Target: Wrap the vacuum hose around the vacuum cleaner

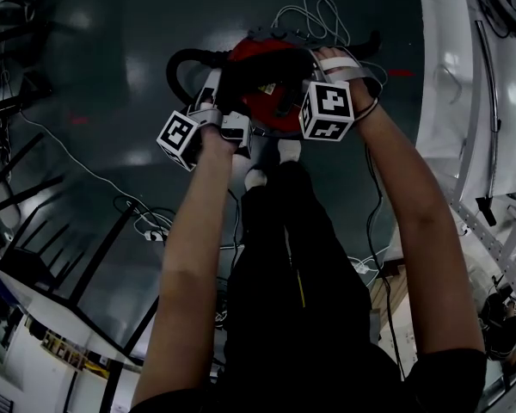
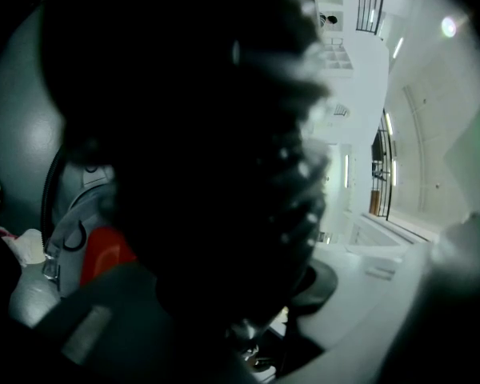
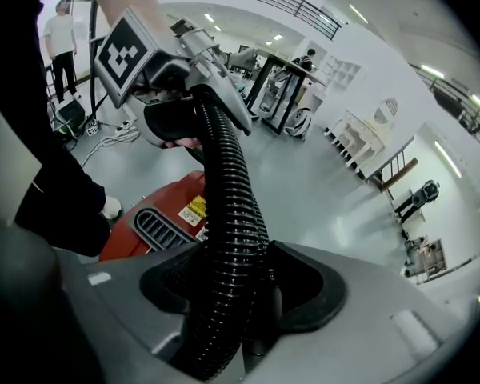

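One slack right hand-held gripper (image 3: pixel 252 294) around the hose (image 3: pixel 228 206), left hand-held gripper (image 3: pixel 212 94) clamping it, so it could uncoil off the vacuum cleaner (image 3: pixel 128 232).

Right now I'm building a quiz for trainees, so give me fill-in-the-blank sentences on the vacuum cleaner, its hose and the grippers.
The body of the vacuum cleaner is ___. The ribbed hose is ___. It runs from the left gripper to between the right gripper's ___. The vacuum cleaner stands on the ___.
Missing words: red, black, fingers, floor.
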`<state>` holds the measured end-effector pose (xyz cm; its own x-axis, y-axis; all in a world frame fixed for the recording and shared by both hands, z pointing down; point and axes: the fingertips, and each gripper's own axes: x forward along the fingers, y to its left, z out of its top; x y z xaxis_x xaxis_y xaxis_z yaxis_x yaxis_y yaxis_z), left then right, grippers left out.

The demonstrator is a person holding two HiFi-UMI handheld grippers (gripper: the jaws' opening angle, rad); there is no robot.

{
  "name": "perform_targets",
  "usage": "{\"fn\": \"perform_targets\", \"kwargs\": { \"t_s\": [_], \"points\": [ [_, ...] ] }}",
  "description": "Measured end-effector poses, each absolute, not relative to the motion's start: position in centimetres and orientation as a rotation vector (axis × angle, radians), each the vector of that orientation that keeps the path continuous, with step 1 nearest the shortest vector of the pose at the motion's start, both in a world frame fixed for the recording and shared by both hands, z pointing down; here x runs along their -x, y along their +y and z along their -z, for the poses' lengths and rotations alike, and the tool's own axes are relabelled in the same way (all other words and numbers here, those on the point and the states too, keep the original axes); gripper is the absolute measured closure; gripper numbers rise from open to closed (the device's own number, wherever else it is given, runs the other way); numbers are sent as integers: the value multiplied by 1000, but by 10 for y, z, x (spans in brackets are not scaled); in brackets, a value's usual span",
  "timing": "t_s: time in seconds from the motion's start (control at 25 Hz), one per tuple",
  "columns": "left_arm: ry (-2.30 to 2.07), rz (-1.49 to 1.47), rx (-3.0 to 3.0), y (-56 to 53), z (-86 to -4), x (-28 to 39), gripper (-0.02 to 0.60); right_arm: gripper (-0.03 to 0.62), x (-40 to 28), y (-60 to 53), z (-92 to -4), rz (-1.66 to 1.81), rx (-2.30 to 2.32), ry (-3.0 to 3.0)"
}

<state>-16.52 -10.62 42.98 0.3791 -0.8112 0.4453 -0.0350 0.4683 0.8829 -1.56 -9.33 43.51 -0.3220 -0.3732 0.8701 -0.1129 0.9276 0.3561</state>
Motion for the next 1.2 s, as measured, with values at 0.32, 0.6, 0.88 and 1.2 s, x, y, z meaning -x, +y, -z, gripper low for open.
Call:
{"fn": "perform_targets", "kwargs": {
  "t_s": [0.32, 0.6, 0.88, 1.2],
  "points": [
    [-1048, 608, -986, -114, -429, 164, 401, 358, 13, -95, -441, 60, -302, -1907],
    [-829, 611, -1185, -119, -399, 139, 302, 439, 14, -83, -444, 17, -284, -1953],
    [-752, 663, -1141, -113, -393, 131, 275, 442, 12, -85, -443, -42, -288, -1956],
    [-746, 536, -1136, -106, -405, 133, 402, 442, 12, -78, -444, -80, -330, -1965]
  ]
}}
